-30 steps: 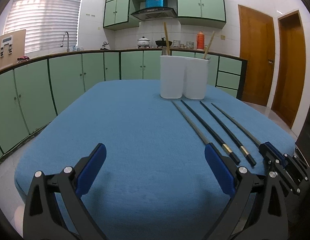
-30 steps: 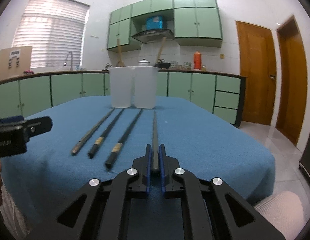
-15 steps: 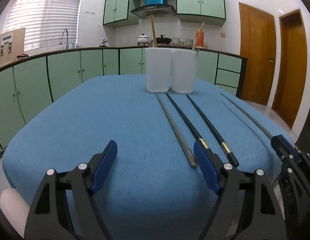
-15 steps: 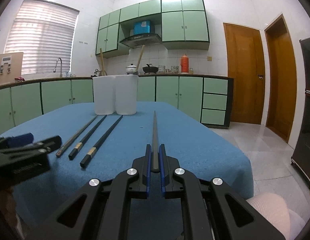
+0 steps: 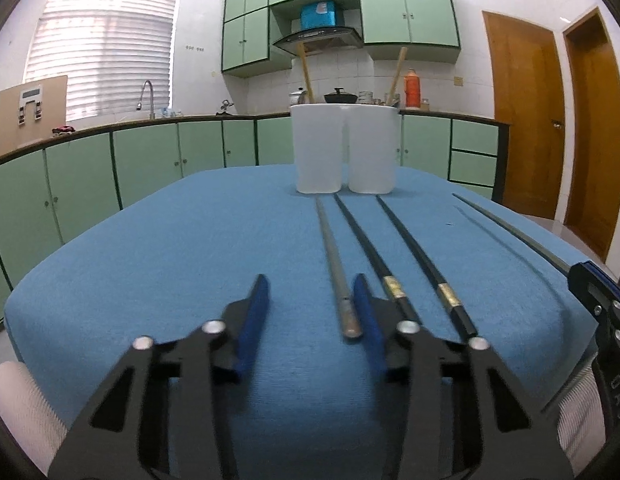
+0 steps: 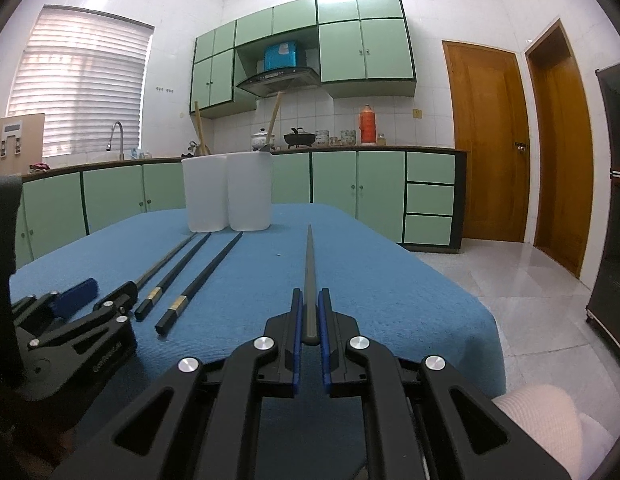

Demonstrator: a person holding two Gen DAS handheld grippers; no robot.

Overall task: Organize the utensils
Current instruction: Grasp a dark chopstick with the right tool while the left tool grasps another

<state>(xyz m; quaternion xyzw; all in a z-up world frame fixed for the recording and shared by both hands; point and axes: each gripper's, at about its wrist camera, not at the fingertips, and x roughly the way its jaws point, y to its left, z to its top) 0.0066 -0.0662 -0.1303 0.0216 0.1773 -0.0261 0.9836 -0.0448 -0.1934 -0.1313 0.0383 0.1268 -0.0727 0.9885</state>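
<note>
Two white utensil holders point(image 5: 345, 148) point(image 6: 226, 192) stand at the far end of the blue table, each with a wooden stick in it. A grey chopstick point(image 5: 333, 256) and two black chopsticks point(image 5: 413, 256) lie side by side on the cloth. My left gripper point(image 5: 310, 300) is open, low over the cloth, with the grey chopstick's near end between its blue pads. My right gripper point(image 6: 310, 312) is shut on another grey chopstick point(image 6: 309, 264), held lifted and pointing at the holders; it also shows in the left wrist view point(image 5: 509, 232).
The blue tablecloth point(image 5: 190, 248) covers the table, which ends close to both grippers. Green kitchen cabinets point(image 6: 349, 184) and a counter run behind it. Two wooden doors point(image 6: 509, 140) stand to the right over a tiled floor.
My left gripper has moved right and narrowed around the near end of the grey chopstick on the cloth. My right gripper has lifted its grey chopstick higher off the table.
</note>
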